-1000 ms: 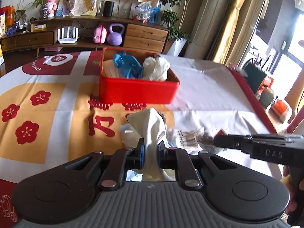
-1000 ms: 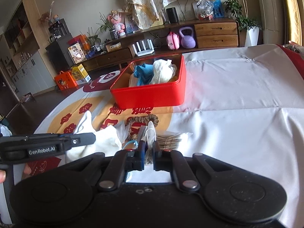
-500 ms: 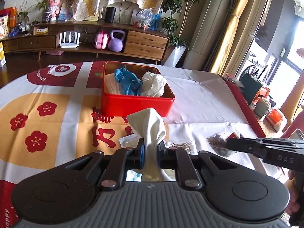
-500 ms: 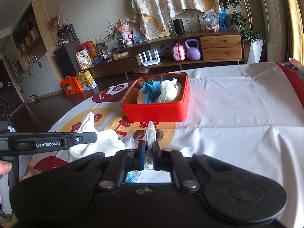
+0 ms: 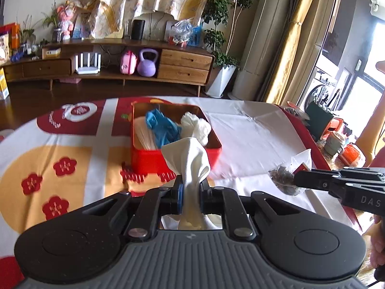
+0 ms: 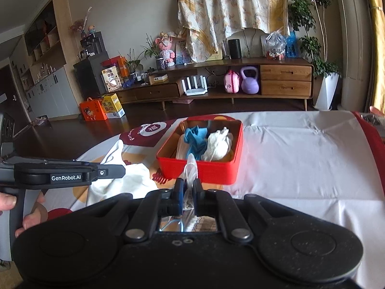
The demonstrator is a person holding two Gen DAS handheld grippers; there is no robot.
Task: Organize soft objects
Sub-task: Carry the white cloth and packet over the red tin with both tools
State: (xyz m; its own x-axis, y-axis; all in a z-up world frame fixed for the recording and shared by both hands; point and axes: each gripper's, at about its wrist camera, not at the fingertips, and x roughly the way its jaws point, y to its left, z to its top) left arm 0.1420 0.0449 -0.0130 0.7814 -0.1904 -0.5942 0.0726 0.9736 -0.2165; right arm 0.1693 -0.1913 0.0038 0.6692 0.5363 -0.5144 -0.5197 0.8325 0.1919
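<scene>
Red tin (image 5: 154, 161) containing a blue item (image 5: 162, 126) and a white item (image 5: 196, 126); tablecloth (image 5: 245, 139) white with orange panels and red plum-blossom motifs (image 5: 65, 166); pinched cloth (image 5: 192, 163) cream-white; bag (image 6: 191, 166) apparently clear.

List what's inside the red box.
In the red box: a blue glove, a crumpled white cloth and a pale item at the left. Anything beneath them is hidden.

left gripper (image 5: 191, 198) jaws clamped on white cloth (image 5: 190, 159), right gripper (image 6: 186, 196) jaws pinched tight on clear plastic bag (image 6: 191, 166), both angled downward, side by side
</scene>
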